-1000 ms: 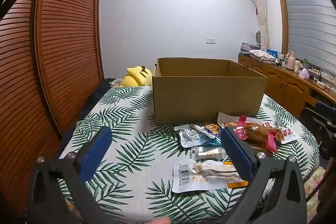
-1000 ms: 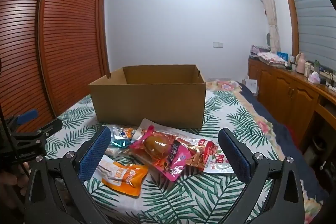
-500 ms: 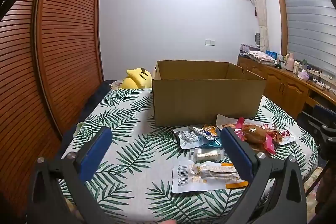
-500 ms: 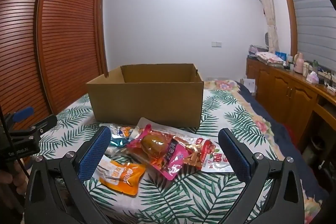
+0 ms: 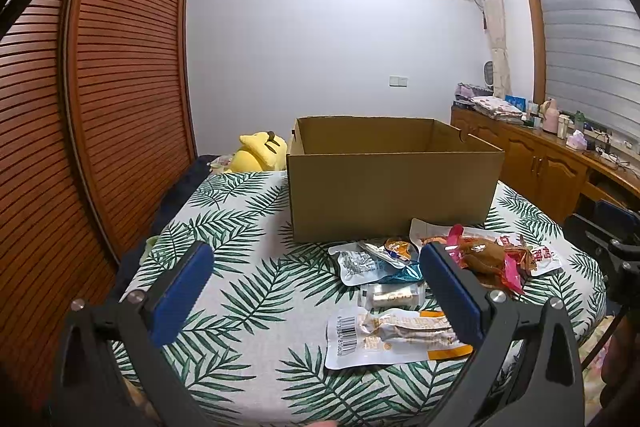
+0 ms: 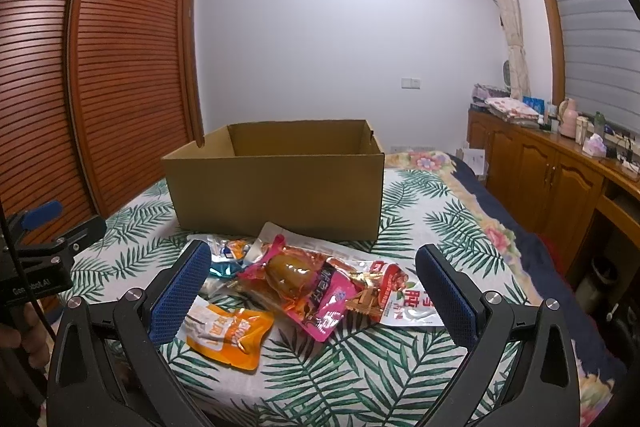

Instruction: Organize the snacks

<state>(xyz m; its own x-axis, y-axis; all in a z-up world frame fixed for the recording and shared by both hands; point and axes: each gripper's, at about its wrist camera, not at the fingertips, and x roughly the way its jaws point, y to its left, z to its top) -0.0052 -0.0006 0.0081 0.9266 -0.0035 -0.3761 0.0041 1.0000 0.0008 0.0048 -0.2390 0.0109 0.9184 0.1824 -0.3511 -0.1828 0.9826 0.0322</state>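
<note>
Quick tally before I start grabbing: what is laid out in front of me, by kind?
Open brown cardboard box: 1
Loose plastic snack packets: 7 that can be told apart; the pile overlaps, so more may be hidden
Yellow plush toy: 1
Total: 9

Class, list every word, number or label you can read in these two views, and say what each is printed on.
"Gen obot.AI", one letter hidden by a cable: on the left claw body.
"脆", in red: on the white packet; its other characters are unclear.
Barcode digits on the barcode packet: too blurred.
Print on the pink packet: unreadable.
</note>
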